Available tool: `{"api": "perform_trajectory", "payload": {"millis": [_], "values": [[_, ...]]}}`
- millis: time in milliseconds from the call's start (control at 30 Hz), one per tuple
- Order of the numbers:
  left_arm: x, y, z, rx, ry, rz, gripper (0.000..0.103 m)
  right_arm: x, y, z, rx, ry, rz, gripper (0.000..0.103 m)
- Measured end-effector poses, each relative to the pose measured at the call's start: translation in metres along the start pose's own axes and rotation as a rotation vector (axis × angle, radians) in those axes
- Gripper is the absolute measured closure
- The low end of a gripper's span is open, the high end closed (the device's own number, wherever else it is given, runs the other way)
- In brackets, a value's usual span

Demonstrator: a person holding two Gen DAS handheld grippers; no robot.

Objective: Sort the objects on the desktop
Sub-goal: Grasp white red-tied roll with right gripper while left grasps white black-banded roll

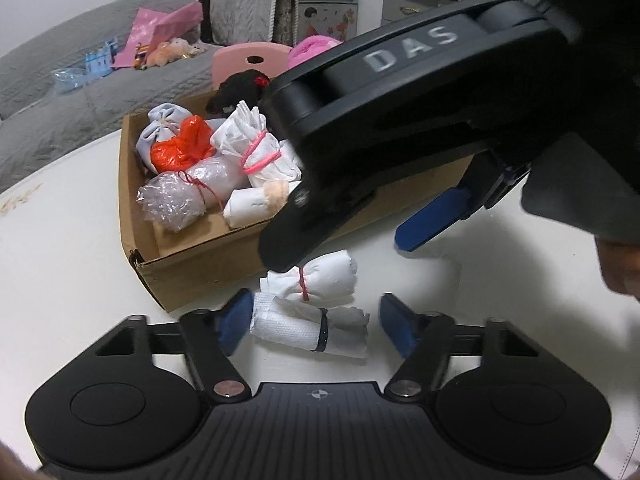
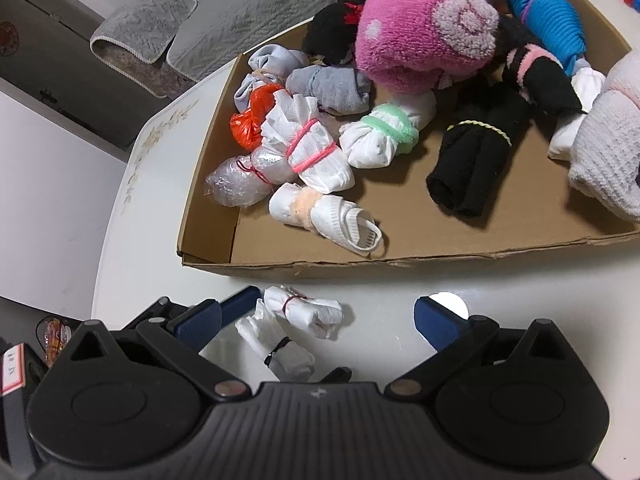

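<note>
Two white rolled bundles lie on the white table (image 1: 60, 264) in front of a cardboard box (image 1: 192, 276). The nearer bundle (image 1: 312, 330) has a black band and lies between the blue pads of my left gripper (image 1: 316, 326). The left pad touches its end and a thin gap shows at the right pad. The farther bundle (image 1: 320, 278) (image 2: 304, 310), tied with a red band, sits between the wide-open fingers of my right gripper (image 2: 316, 322) (image 1: 348, 240), untouched. The black-banded bundle (image 2: 282, 350) lies just below it.
The box (image 2: 360, 270) holds several tied bundles: white rolls, an orange bag (image 2: 250, 120), clear plastic, black socks (image 2: 472, 160), a pink fluffy one (image 2: 424, 28), a blue one. A grey-covered sofa (image 1: 80, 100) and a pink chair back (image 1: 248, 58) stand behind. A hand (image 1: 620, 272) shows at the right.
</note>
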State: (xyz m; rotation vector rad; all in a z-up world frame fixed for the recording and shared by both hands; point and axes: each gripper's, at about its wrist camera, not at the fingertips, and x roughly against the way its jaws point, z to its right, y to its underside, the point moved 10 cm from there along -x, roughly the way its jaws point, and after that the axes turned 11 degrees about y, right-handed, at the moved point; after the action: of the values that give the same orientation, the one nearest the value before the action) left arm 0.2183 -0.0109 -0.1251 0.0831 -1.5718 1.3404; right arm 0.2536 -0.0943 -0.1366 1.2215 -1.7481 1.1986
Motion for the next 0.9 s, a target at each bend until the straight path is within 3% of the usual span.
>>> {"api": "perform_trajectory", "payload": {"millis": [33,133,467,600,800,900], "values": [[0.001,0.000,0.000,0.000,0.001,0.001,0.042,0.000,0.000,-0.002,0.000,0.003,0.000,0.000],[0.003,0.003,0.002,0.007,0.007,0.001,0.045,-0.003,0.002,-0.009,0.011,0.024,-0.003,0.000],[0.030,0.022,-0.004,0.067,-0.030,0.008,0.046,-0.015,0.005,-0.025,0.052,0.107,0.023,0.000],[0.055,0.033,-0.009,0.124,-0.047,0.037,0.046,-0.020,0.009,-0.032,0.099,0.172,0.059,0.000],[0.081,0.042,-0.014,0.132,-0.092,0.057,0.046,-0.028,0.015,-0.039,0.174,0.305,0.133,0.000],[0.089,0.043,-0.017,0.145,-0.100,0.073,0.046,-0.025,0.015,-0.039,0.183,0.341,0.178,0.011]]}}
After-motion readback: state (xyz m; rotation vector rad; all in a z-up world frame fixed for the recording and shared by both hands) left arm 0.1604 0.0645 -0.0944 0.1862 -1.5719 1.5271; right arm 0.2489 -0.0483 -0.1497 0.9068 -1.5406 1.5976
